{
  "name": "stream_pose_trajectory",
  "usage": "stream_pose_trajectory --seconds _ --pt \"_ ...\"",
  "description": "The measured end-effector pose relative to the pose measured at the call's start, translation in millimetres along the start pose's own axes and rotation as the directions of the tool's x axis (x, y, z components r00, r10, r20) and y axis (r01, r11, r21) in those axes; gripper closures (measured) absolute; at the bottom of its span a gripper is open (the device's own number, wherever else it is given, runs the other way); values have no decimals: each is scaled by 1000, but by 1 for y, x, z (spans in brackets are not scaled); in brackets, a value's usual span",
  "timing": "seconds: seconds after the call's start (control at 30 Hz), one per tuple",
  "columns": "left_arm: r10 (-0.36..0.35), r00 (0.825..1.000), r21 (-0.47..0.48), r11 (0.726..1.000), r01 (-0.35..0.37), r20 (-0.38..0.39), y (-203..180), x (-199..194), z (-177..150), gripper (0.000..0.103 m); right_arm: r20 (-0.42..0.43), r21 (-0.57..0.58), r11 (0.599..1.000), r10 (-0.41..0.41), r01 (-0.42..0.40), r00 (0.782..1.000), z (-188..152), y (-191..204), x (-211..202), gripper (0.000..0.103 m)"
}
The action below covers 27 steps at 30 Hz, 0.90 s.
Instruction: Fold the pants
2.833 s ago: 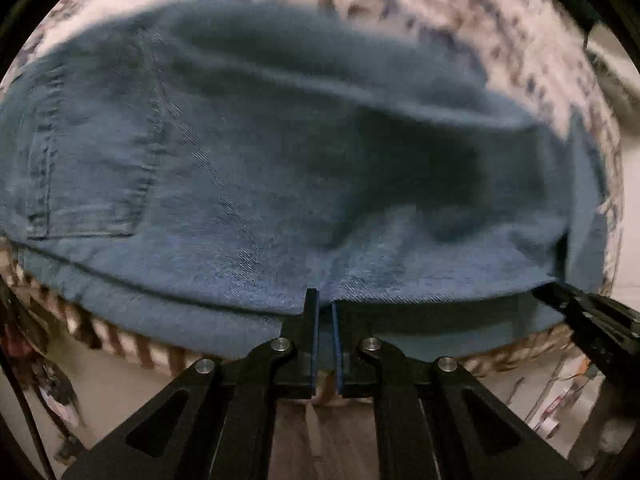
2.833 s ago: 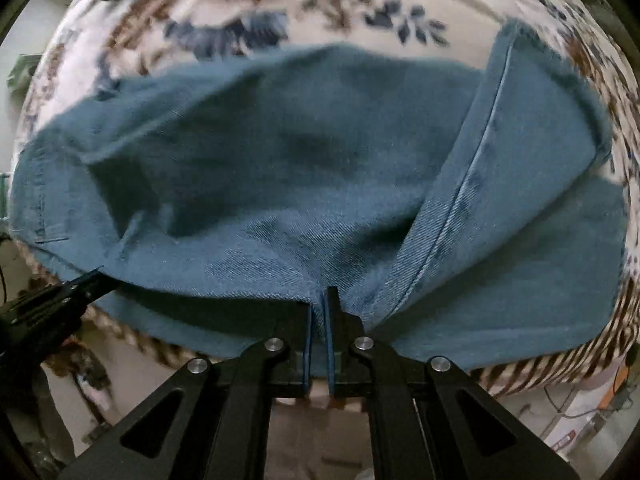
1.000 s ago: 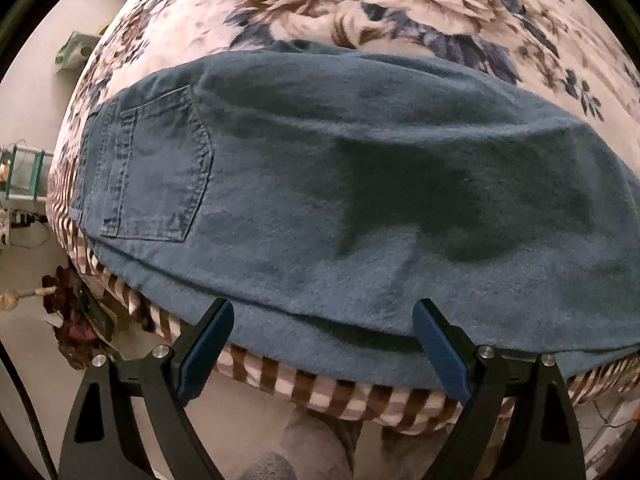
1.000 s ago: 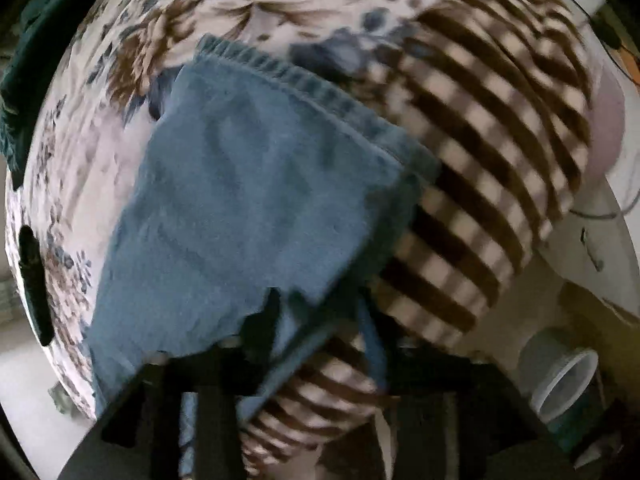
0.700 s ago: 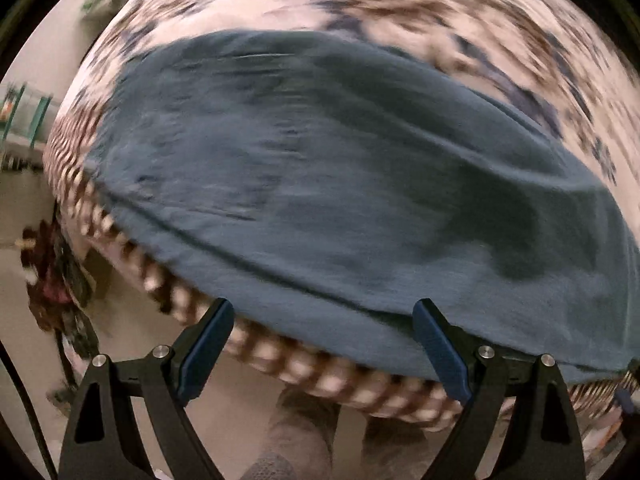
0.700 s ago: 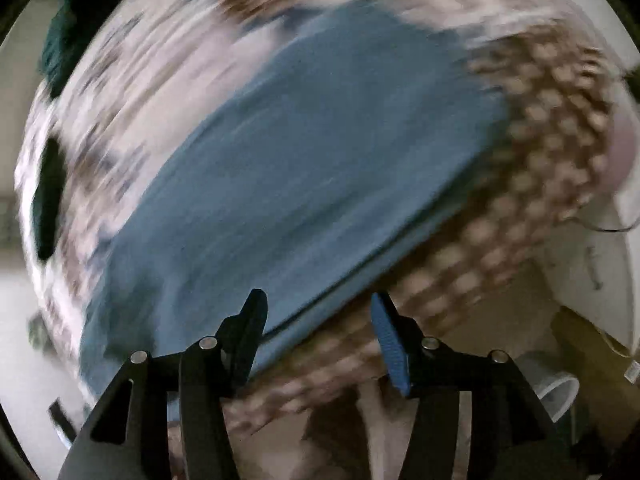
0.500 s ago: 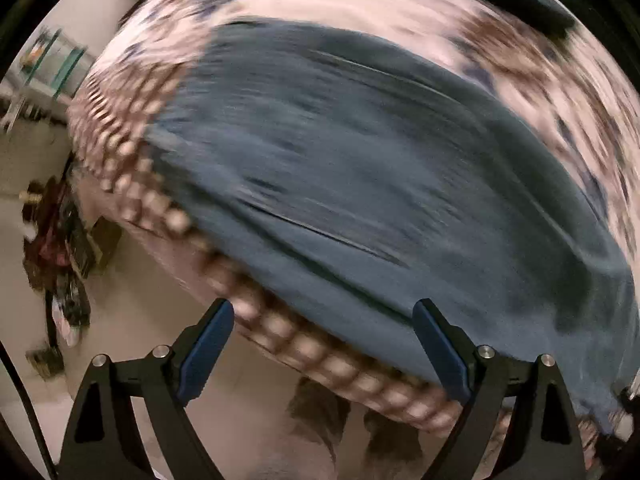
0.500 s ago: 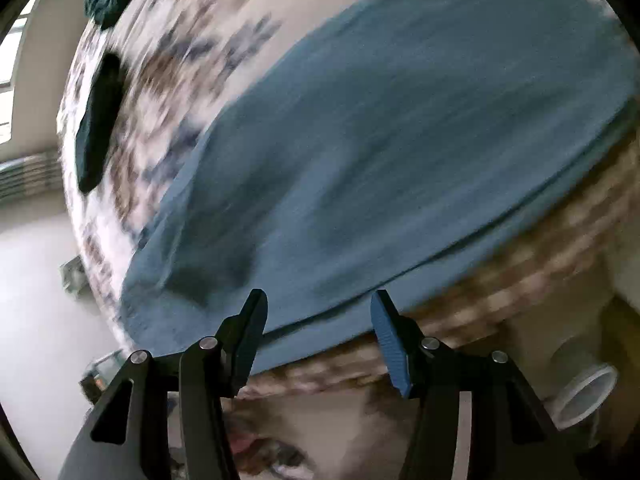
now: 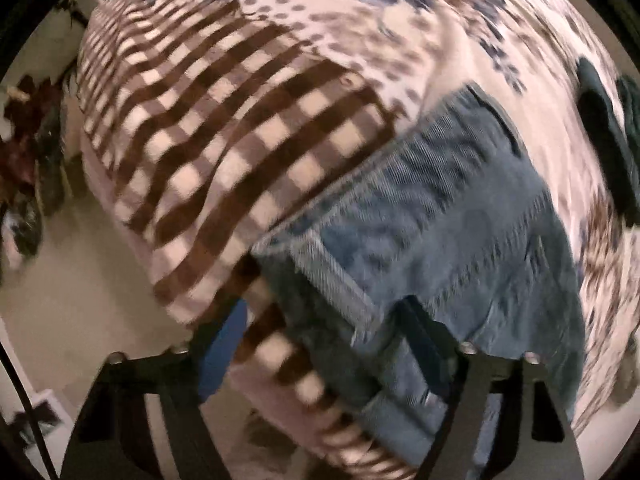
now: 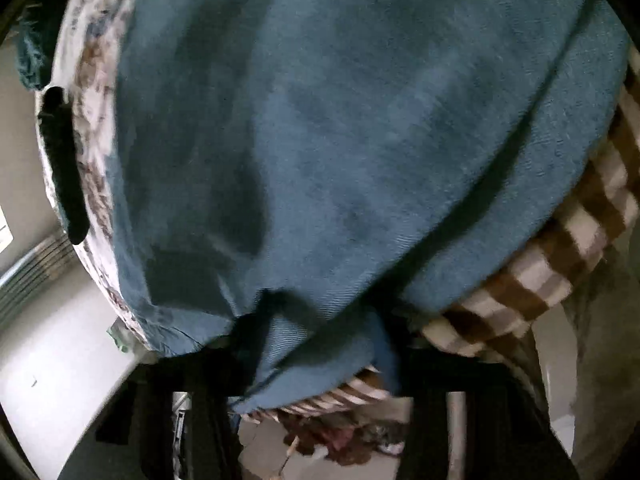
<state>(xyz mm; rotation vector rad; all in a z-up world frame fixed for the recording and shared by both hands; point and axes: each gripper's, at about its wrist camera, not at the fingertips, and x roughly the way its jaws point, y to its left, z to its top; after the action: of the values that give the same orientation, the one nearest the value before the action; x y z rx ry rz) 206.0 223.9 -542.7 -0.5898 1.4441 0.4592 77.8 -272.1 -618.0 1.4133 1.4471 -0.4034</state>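
Blue denim pants (image 9: 460,216) lie folded lengthwise on a bed with a floral and brown-checked cover (image 9: 224,128). In the left wrist view my left gripper (image 9: 324,332) is open at the bed's edge, its jaws astride the waistband end of the pants. In the right wrist view the pants (image 10: 340,128) fill the frame. My right gripper (image 10: 316,364) is open, with a fold of the denim edge lying between its blurred dark jaws. The right fingers are mostly hidden by cloth and blur.
Dark green cloth (image 9: 608,132) lies on the bed at the far right of the left wrist view. A dark object (image 10: 60,168) lies on the cover at the left of the right wrist view. Floor clutter (image 9: 24,168) lies beside the bed.
Both grippers let go of the long folded edge and opened. The left swung to the waistband end and the right swung along to the other end, both closing in on the denim.
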Motion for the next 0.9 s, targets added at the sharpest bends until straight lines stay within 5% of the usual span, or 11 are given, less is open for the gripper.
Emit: stream_pose_trajectory --seconds 0.07,0.17,0.47,0.73,0.83,0.9 --pt "7 1000 19 1000 -7 27 -3 3 4 61 34 -39 999 -24 25 999 -3 8 -6 86" --pt "44 996 60 997 -49 72 -8 -4 7 76 86 -80 993 -75 82 993 -13 25 -8 98" --pt "-69 996 -34 997 71 54 22 -40 10 80 142 -241 956 -133 165 981 -42 41 -55 100" --pt "-14 1000 -43 999 14 -2 21 -10 11 80 26 -288 920 -269 265 963 -31 15 -19 98" --pt "10 1000 -24 1000 -10 -13 14 -18 7 75 -21 -315 916 -269 249 963 -22 14 -13 90" --pt "78 997 52 996 -79 4 -6 -32 -6 66 -72 -299 936 -216 186 974 -14 4 -25 52"
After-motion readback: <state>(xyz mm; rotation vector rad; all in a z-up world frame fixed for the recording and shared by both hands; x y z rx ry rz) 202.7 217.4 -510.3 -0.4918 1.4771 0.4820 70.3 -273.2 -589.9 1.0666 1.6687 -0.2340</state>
